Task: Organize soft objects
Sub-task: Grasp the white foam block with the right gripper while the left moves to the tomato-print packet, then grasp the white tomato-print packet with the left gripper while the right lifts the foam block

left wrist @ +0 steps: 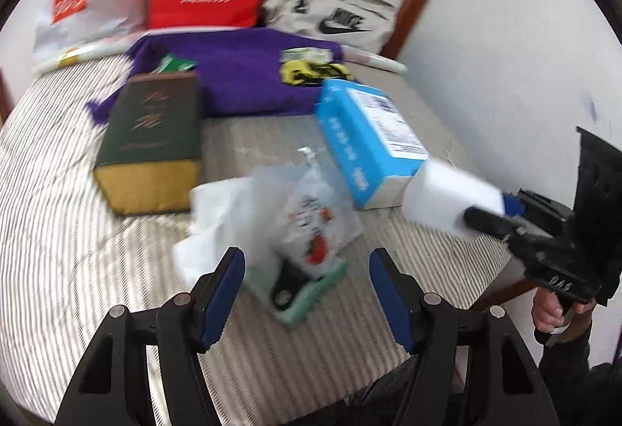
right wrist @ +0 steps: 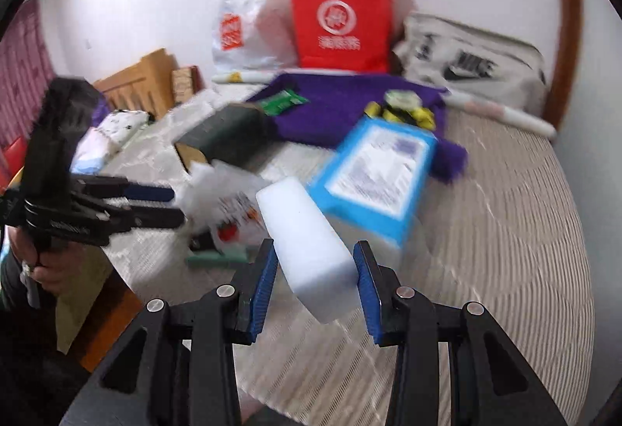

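1. Right tongs (right wrist: pixel 315 278) grip a white sponge (right wrist: pixel 307 235) by its near end, low centre of frame, above the bed (right wrist: pixel 505 231); it could pivot and drop.
2. Left tongs (left wrist: pixel 307 290) hang open over a plastic packet (left wrist: pixel 311 224), which could slip when pinched.

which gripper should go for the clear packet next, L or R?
Left, probably. The left gripper is open and empty, with the clear packet lying on the bed just ahead of its fingers. The right gripper is shut on the white sponge and would have to put it down first.
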{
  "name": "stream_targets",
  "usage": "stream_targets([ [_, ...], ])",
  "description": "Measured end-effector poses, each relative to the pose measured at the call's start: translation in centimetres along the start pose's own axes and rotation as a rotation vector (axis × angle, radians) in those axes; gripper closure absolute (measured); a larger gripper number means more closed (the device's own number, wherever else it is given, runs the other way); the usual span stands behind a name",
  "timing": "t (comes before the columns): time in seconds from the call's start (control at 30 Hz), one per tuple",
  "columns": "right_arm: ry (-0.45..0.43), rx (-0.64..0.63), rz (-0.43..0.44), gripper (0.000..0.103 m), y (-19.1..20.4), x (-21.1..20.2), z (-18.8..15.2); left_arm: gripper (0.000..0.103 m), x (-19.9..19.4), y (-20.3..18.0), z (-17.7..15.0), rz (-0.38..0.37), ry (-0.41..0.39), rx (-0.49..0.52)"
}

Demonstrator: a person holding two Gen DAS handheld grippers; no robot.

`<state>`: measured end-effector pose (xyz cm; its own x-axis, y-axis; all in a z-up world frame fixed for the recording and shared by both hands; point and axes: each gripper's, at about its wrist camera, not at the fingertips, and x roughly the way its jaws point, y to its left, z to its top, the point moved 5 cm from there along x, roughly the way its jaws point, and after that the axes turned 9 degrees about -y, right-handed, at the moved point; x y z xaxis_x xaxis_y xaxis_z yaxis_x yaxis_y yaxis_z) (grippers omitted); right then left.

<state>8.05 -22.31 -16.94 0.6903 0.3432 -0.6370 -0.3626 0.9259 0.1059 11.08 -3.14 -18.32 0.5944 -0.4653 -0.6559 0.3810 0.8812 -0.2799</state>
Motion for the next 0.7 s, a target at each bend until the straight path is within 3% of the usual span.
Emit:
stream_targets([
  [0.23,0.033,0.057,-0.038,0.062,-2.4,0.3,-3.3,0.038,3.0,-2.0,0.9,-0.001,0.005,0.089],
  [0.33,0.031,0.072,-0.033,0.062,-2.7,0.5,-3.8,0.038,4.6,-1.7,0.6,0.061,0.029,0.143],
  [0.53,0.043,0.076,-0.025,0.058,-2.4,1.4,-4.6,0.037,5.5,-2.6,-0.2,0.111,0.039,0.309],
  [0.7,0.047,0.081,-0.028,0.058,-2.4,2.1,-5.0,0.036,6.0,-2.3,-0.3,0.177,0.033,0.363],
])
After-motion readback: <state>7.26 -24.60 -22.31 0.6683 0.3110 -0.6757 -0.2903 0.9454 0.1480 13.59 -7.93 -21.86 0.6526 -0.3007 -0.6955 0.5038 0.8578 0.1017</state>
